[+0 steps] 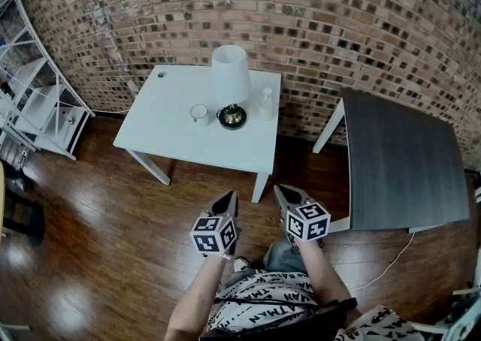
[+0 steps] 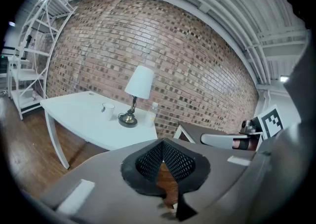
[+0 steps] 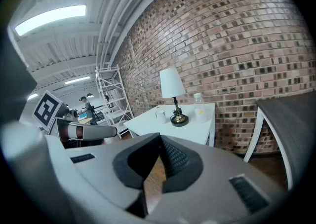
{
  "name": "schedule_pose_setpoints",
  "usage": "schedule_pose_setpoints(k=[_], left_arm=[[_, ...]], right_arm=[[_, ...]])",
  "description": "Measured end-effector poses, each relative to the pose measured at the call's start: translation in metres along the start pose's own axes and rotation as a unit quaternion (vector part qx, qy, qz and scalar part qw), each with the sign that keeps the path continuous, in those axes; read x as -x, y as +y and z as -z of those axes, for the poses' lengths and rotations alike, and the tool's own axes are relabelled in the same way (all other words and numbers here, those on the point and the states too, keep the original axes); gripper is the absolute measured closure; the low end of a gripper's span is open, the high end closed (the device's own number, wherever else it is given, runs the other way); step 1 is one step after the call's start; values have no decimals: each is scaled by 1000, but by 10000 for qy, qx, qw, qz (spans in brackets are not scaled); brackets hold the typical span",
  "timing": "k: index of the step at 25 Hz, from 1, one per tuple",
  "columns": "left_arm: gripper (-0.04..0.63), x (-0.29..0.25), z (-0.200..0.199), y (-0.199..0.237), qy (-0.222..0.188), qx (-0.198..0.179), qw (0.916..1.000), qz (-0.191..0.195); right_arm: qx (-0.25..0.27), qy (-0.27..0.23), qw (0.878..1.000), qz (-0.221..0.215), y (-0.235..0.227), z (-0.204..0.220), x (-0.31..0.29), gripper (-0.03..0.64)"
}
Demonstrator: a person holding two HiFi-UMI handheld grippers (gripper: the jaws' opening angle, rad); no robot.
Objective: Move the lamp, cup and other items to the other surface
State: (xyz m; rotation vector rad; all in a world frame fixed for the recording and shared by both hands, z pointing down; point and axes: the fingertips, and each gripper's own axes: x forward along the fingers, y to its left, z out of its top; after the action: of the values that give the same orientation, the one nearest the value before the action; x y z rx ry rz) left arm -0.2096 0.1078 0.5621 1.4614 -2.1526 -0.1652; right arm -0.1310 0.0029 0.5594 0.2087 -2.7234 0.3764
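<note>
Both tongs hung low over the wooden floor [image 1: 113,242], side by side close to the person and aimed toward the tabletops. On the left tongs [image 1: 228,201] the jaws met tip to tip with nothing between them. The right tongs [image 1: 285,195] were likewise closed and empty.

Farther off, well apart from both tongs, stood the white tabletop [image 1: 165,133]. Three things sat in a row on its far right part. A small white cup [image 1: 199,113] was at the left. Just beside it, in the middle, was the lamp [image 1: 230,76], with a white shade and a dark round base. A clear bottle [image 1: 266,103] was at the right. What the cup and bottle held could not be made out.

To the right stood a dark tabletop [image 1: 398,159], nearer the right tongs than the left. A brick wall [image 1: 316,9] ran behind both tabletops.
</note>
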Motion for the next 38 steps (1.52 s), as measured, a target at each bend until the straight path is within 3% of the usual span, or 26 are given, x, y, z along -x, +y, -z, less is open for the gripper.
schedule_pose_setpoints(k=[6,7,13,15,17,19,24,27,38], left_arm=[[595,-17,5,-2,109,-30,9999,121],[595,-22,4,-1,112,-36,9998,137],[595,-66,-18,-2,66,-115,9998,148],[595,-82,-29,0,45,-166,9998,101],[595,-101,-38,1,34,-186,9998,74],[595,-120,-44,1,57,-199,9998,66],[595,-166,-59,4,167,-255,9995,1],[595,-191,-64,8,216,-226,9995,-70],[595,-250,-72,33,191,-140,9988,-426]], right_arm=[[-118,-69,9998,138,-18,-1,-13,616],[-118,-97,9998,161,-23,-4,-18,592],[14,-393,9986,342,-74,-42,-56,583],[53,-447,9985,323,-91,-58,-76,521],[100,-460,9983,332,-109,-72,-98,514],[140,-407,9983,382,-127,-83,-121,370],[298,-262,9982,450,-165,-110,-177,254],[373,-154,9984,407,-183,-121,-207,218],[862,313,9956,200,-218,-112,-297,216]])
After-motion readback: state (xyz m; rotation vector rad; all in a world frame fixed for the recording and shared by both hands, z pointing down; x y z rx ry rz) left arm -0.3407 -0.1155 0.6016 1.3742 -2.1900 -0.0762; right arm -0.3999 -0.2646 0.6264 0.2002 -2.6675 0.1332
